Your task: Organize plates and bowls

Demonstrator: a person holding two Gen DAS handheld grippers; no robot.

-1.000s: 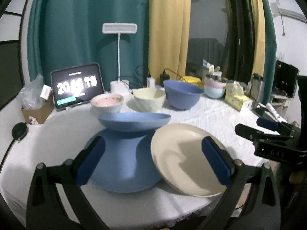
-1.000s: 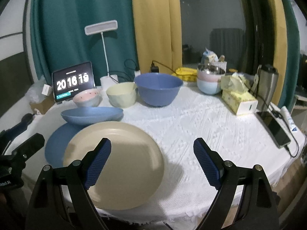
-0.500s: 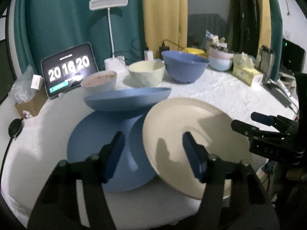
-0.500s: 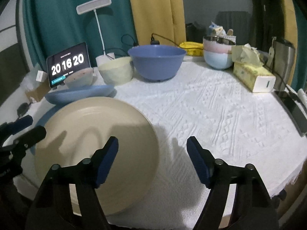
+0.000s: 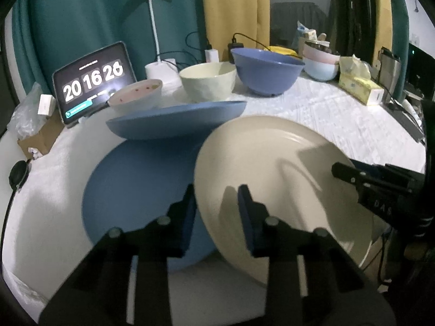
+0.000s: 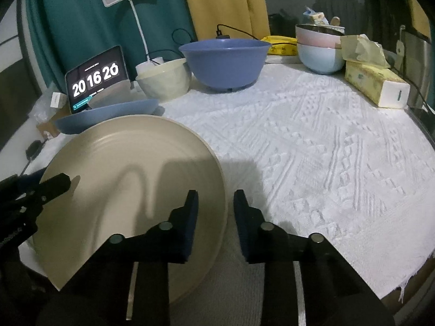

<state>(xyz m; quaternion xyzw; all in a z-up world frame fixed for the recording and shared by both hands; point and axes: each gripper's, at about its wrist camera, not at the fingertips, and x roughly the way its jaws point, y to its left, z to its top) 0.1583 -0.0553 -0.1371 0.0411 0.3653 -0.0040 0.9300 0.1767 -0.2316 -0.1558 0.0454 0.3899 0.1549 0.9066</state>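
The left gripper (image 5: 216,203) has its fingers drawn in to a narrow gap that straddles the left rim of the large round beige plate (image 5: 277,168), one blue-padded finger (image 5: 187,217) outside the rim and the other over the plate's face; whether the pads actually press the rim cannot be told. The right gripper (image 6: 214,212) stands the same way at the plate's right rim (image 6: 130,184), its fingers narrowed with the edge between them, contact likewise unclear. The beige plate is tilted, overlapping the flat round blue plate (image 5: 136,190) that lies on the white textured cloth of the desk (image 6: 326,149). Just behind sits a shallow blue dish (image 5: 174,119), and beyond it a row of a small pink bowl (image 5: 136,96), a cream faceted bowl (image 5: 208,81) and a deep blue bowl (image 5: 267,69). A tablet showing a flip clock (image 5: 93,80) leans at the back left, and a yellow tissue box (image 6: 376,84) lies at the far right.
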